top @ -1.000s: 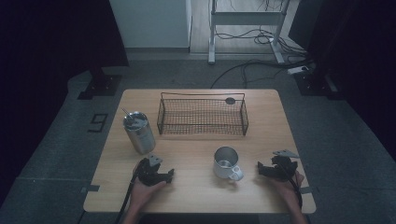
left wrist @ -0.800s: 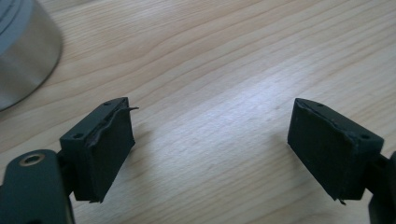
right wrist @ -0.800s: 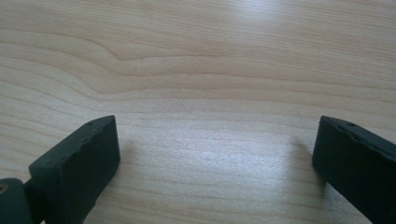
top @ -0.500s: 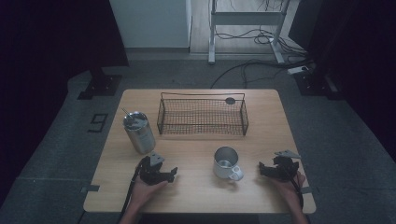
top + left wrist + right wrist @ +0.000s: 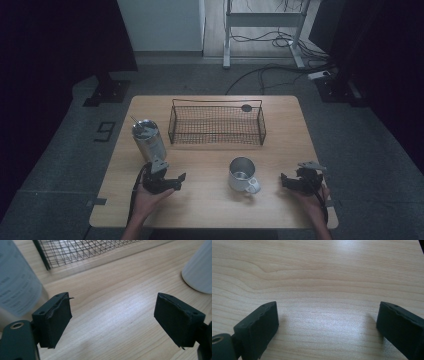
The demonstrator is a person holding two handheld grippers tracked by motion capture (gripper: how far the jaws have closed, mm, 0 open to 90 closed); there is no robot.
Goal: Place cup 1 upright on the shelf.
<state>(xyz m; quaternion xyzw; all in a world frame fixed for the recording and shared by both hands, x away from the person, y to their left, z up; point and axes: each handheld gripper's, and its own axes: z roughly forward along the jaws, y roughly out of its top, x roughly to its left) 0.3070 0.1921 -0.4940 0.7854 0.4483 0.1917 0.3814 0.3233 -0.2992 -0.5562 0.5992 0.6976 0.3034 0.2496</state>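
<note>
A steel tumbler [image 5: 148,139] with a lid stands at the table's left, and a metal mug [image 5: 242,175] with a white handle stands near the front middle. My left gripper [image 5: 175,182] hovers open just in front of the tumbler. In the left gripper view, bare wood lies between its pads [image 5: 112,315], with the tumbler [image 5: 17,285] at the left and the mug [image 5: 200,270] at the far right. My right gripper [image 5: 286,181] sits low to the right of the mug. Its jaws [image 5: 327,325] have just been closing a little, still open over bare wood.
A black wire basket [image 5: 216,125] stands across the back middle of the wooden table [image 5: 280,210], its mesh [image 5: 75,250] ahead in the left gripper view. A small dark disc [image 5: 246,107] rests at its far rim. Cables and a metal frame lie on the floor beyond.
My left gripper has lifted slightly off the table and edged toward the tumbler. The right hand has stayed in place.
</note>
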